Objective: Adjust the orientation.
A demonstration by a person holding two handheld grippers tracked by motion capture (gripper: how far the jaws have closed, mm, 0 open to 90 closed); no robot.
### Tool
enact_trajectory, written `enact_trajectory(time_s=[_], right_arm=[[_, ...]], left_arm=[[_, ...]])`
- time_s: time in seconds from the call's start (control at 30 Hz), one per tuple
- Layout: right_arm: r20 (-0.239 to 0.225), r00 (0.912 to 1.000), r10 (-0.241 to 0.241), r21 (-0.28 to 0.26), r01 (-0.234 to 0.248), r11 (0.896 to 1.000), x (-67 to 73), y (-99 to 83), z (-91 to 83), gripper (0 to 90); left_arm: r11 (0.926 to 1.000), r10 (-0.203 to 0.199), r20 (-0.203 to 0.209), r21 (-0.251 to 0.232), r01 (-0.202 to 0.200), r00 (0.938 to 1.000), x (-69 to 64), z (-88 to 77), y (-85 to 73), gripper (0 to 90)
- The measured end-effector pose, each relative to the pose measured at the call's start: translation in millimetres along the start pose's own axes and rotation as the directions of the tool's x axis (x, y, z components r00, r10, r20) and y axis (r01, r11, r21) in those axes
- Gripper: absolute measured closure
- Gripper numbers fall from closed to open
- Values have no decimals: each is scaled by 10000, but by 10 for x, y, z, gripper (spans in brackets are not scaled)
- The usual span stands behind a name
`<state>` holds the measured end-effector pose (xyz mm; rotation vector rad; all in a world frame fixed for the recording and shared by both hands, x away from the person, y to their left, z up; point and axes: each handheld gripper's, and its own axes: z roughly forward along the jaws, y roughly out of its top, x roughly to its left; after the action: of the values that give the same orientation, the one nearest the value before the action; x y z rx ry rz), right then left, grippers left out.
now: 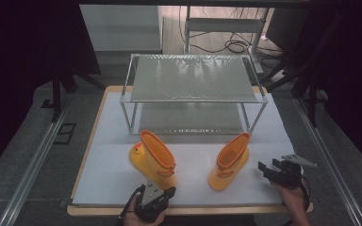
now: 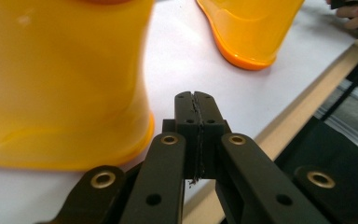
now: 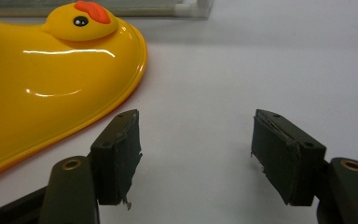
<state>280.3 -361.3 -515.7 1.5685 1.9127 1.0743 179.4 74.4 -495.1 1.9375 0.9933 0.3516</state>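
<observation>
Left hand-held gripper [image 2: 196,100], pressed together empty beside the near boot [image 1: 153,159], should spread before pinching its rim.

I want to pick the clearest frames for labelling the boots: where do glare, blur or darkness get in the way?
High view: dark surroundings, glare streaks on the shelf top. Left gripper view: the left boot is close and blurred, while the shut left gripper is sharp. Right gripper view: white glare streaks on the right boot; the open right gripper is fairly sharp.
</observation>
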Motion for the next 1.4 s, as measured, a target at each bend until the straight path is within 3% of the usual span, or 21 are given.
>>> enact_trajectory(time_s=[0.17, 0.27, 0.4, 0.63, 0.87, 0.9, 0.97, 1.03, 1.1, 1.2, 1.27, 1.37, 1.4], right_arm=[[-16, 10000, -4, 14, 4, 10000, 5, -3, -10, 322], [-6, 10000, -23, -4, 23, 10000, 5, -7, -5, 322], [16, 10000, 19, 22, -19, 10000, 2, -10, -5, 321], [37, 10000, 50, -10, -50, 10000, -3, -10, -19, 320], [28, 10000, 69, -9, -69, 10000, -4, -10, -17, 319], [18, 10000, 69, -3, -69, 10000, -4, -10, -18, 319], [-1, 10000, 91, 35, -91, 10000, -4, -9, -17, 318], [-12, 10000, 89, 48, -89, 9999, -7, -9, -9, 318], [-5, 10000, 99, 75, -99, 9999, -8, -10, -7, 317], [4, 9999, 106, 99, -106, 9999, -8, -15, -2, 317], [-1, 9999, 158, 95, -158, 9998, -17, -17, 1, 318], [-9, 9997, 238, 56, -238, 9997, -13, -6, 6, 318], [-22, 9998, 196, 44, -196, 9998, -11, -3, 7, 318]], left_arm=[[9994, 138, -798, -311, -164, 9967, -28, 190, 86, 896], [9991, 150, -1110, -384, -193, 9937, -6, 216, 102, 896], [9989, 177, -1196, -408, -227, 9927, 12, 202, 97, 897], [9985, -220, -1070, -516, 166, 9940, 106, 15, -7, 898], [9966, -678, -1213, -550, 615, 9903, 308, -312, -185, 897], [9932, -1038, -1183, -657, 965, 9875, 399, -405, -236, 898], [9921, -1127, -1225, -692, 1048, 9860, 442, -442, -255, 897], [9877, -1446, -1403, -803, 1343, 9795, 554, -516, -287, 897], [9864, -1528, -1459, -836, 1418, 9774, 591, -534, -291, 896], [9789, -1930, -1690, -1007, 1779, 9665, 713, -587, -311, 891], [9760, -2080, -1688, -1015, 1929, 9634, 770, -620, -324, 883], [9769, -2040, -1650, -981, 1898, 9650, 758, -621, -327, 857], [9793, -1917, -1501, -941, 1790, 9699, 700, -596, -332, 846]])
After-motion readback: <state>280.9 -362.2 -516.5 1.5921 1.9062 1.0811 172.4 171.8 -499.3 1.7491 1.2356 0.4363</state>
